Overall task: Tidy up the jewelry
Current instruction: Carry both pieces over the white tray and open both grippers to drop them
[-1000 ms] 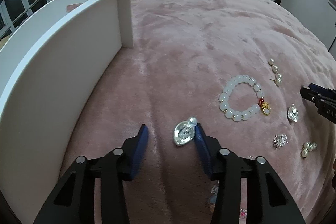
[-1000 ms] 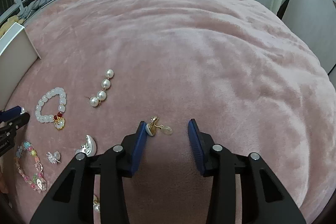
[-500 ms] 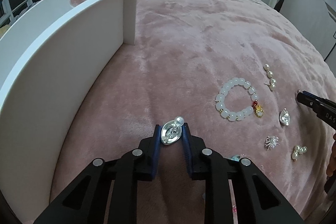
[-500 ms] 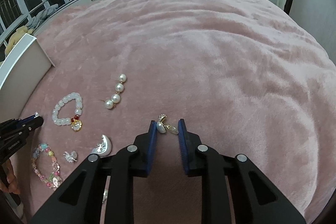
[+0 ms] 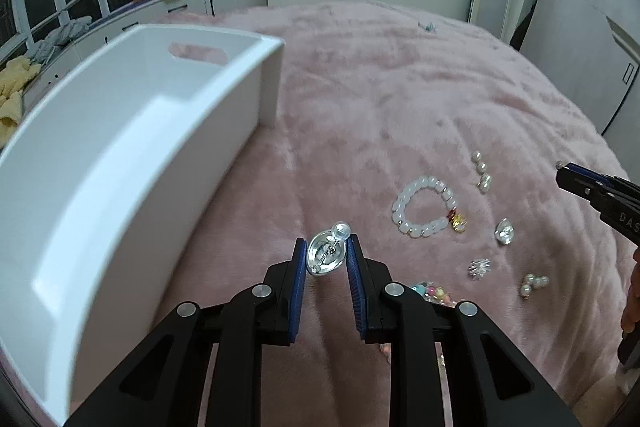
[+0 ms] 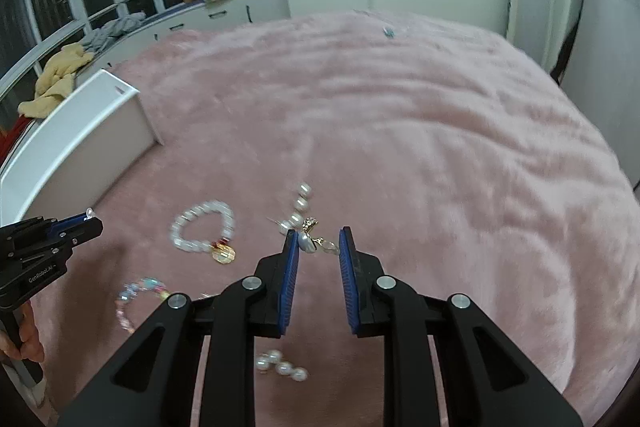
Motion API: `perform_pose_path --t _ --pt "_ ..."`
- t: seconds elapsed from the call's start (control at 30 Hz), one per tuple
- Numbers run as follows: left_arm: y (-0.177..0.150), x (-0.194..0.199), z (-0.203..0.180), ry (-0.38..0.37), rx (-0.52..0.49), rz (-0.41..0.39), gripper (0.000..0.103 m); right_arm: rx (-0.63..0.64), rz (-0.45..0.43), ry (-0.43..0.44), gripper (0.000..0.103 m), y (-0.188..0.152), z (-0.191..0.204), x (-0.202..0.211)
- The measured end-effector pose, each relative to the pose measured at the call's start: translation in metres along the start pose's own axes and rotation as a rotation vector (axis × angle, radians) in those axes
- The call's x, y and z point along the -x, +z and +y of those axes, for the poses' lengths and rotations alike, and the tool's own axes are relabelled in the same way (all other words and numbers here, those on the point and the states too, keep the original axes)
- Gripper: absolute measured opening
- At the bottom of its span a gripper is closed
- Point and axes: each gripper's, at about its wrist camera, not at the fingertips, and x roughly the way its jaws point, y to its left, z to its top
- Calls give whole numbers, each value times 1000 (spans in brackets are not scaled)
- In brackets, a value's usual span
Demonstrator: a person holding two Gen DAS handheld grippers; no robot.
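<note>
My left gripper (image 5: 326,254) is shut on a silver oval earring (image 5: 325,256) and holds it lifted above the pink blanket, right of the white box (image 5: 132,163). My right gripper (image 6: 319,245) is shut on a gold and pearl earring (image 6: 313,242), also lifted. On the blanket lie a white bead bracelet (image 5: 425,207), a pearl drop earring (image 5: 482,173), a silver earring (image 5: 505,231), a crystal piece (image 5: 479,268), a pearl cluster (image 5: 533,283) and a colourful bead bracelet (image 6: 138,293).
The white box (image 6: 76,147) is open-topped with a handle slot, at the left. The pink blanket (image 6: 400,131) covers a bed; white wardrobes and a window sill with clothes lie beyond. The right gripper shows at the right edge of the left wrist view (image 5: 592,191).
Both grippers closed on their earrings and lifted them off the blanket. The left gripper has risen, so the inside of the box now shows.
</note>
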Motion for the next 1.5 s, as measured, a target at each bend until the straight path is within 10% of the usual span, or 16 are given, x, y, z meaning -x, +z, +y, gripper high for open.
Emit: perform_pose_path --t 0.8,1.5 --pt "39 149 109 107 82 -147 25 214 -215 169 21 80 170 85" --pt "47 49 203 120 206 84 25 281 48 319 21 122 304 -49"
